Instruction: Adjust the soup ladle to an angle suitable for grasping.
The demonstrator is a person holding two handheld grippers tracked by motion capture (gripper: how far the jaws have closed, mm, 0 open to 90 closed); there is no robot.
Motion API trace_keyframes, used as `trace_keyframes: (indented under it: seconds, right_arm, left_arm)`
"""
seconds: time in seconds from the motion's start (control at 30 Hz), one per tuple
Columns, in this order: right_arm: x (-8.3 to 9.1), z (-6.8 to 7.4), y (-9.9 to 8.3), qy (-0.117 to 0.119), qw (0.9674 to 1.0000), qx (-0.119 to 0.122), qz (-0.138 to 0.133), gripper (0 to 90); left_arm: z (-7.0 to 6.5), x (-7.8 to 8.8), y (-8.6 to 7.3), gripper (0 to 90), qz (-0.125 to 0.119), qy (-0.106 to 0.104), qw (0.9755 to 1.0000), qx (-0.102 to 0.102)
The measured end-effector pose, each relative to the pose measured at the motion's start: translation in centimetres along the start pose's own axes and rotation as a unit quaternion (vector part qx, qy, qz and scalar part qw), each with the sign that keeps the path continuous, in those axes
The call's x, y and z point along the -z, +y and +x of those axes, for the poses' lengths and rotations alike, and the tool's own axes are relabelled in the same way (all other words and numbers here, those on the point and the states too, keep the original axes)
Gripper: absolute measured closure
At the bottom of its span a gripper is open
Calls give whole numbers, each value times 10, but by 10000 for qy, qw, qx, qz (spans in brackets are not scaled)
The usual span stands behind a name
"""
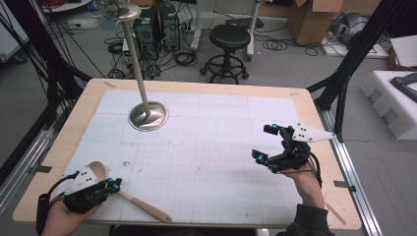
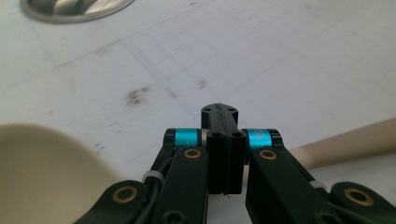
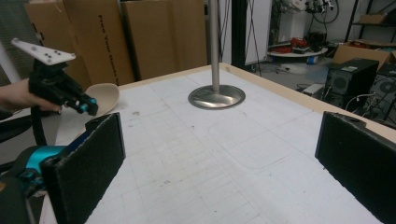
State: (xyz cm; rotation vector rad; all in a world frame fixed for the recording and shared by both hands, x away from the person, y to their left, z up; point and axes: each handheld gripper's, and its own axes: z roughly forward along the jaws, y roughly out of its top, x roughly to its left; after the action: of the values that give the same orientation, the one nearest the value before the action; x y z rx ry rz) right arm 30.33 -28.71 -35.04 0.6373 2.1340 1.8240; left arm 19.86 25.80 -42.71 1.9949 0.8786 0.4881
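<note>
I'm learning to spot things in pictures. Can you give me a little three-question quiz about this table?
1. True or false: the left gripper has its jaws shut.
2. Which gripper is right next to the wooden spoon: A left, B right?
3. What stands on the round metal base?

Key: 1 true. 2 A; whether it touches the spoon cannot be told. 3 A tall metal pole. The right gripper is open over the bare white mat.

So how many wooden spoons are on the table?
1. The wooden spoon lies at the table's near left corner, beside the shut left gripper.
</note>
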Motion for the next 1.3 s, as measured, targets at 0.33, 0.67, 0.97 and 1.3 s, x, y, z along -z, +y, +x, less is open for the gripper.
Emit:
trace_keyframes:
  seconds: [0.33,0.67,0.97,1.3]
  right_arm:
    - [-3,-1,-1,-25,10000,-16,49,5]
    - [-7,-1,-2,-12,9999,-8,136,4]
    - [-8,0,-1,-4,9999,15,141,4]
    - [-5,-1,0,-14,10000,28,56,4]
  left_arm:
    - [-43,6,-6,900,29,-498,9981,-358]
    - [-58,-4,-7,900,216,-900,9941,-561]
    - [-85,-19,0,900,307,-1178,9894,-787]
    - [-92,-28,-1,900,382,-1184,9883,-879]
